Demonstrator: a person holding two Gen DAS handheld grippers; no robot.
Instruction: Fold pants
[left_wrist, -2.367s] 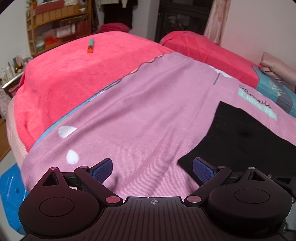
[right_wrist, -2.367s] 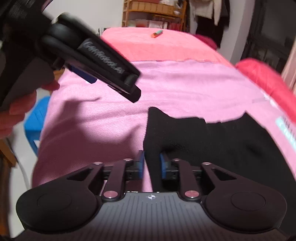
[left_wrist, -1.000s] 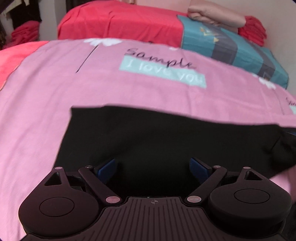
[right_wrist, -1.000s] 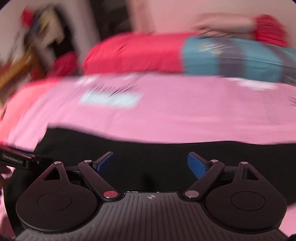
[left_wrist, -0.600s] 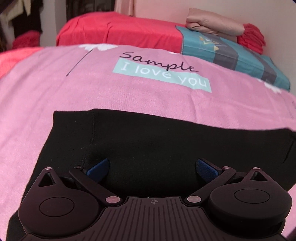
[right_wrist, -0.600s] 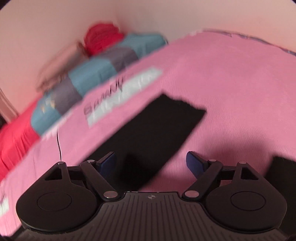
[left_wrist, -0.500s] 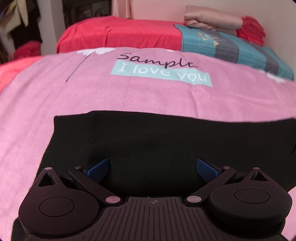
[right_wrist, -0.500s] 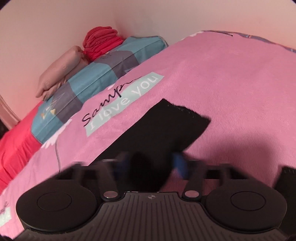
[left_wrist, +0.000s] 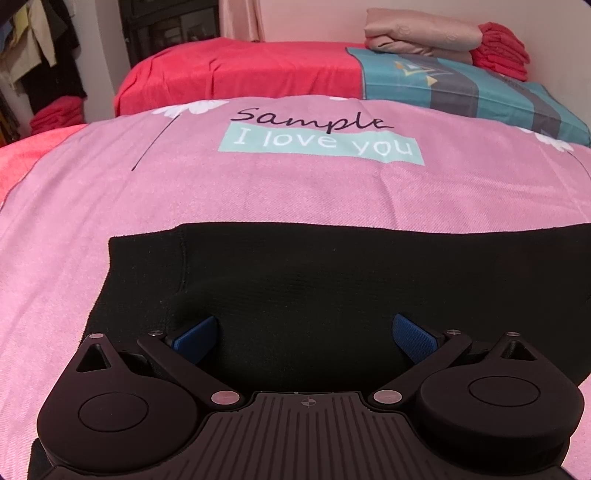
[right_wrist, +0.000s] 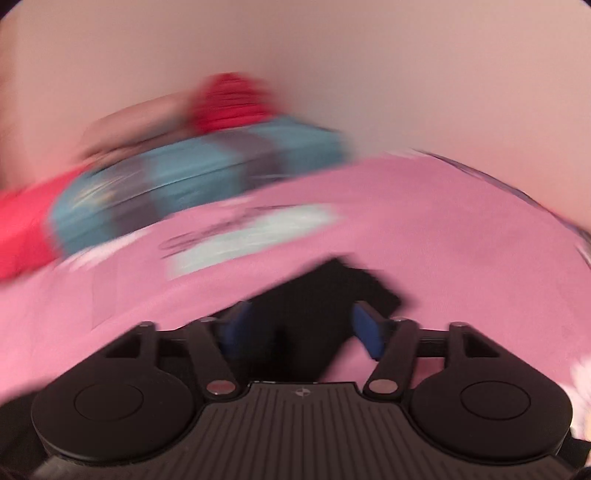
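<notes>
1. On top of the pink woven bedspread (left_wrist: 295, 192), the black knit pants (left_wrist: 332, 280) lie flat, waist end left w/ a stitched band.
2. Left gripper (left_wrist: 304, 334) hovers over the fabric, jaws wide, gripping nothing.
3. Right gripper (right_wrist: 301, 326) is blurry; jaws just reopened, apart over the leg end, pads not pinching.
4. Tip imo: bite both layers at the hem, pull taut b4 folding. Soft knit will sag.

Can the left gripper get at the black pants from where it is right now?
Probably yes. The left gripper hangs open right over the black pants, which lie flat on the pink blanket with nothing between its fingers and the cloth.
</notes>
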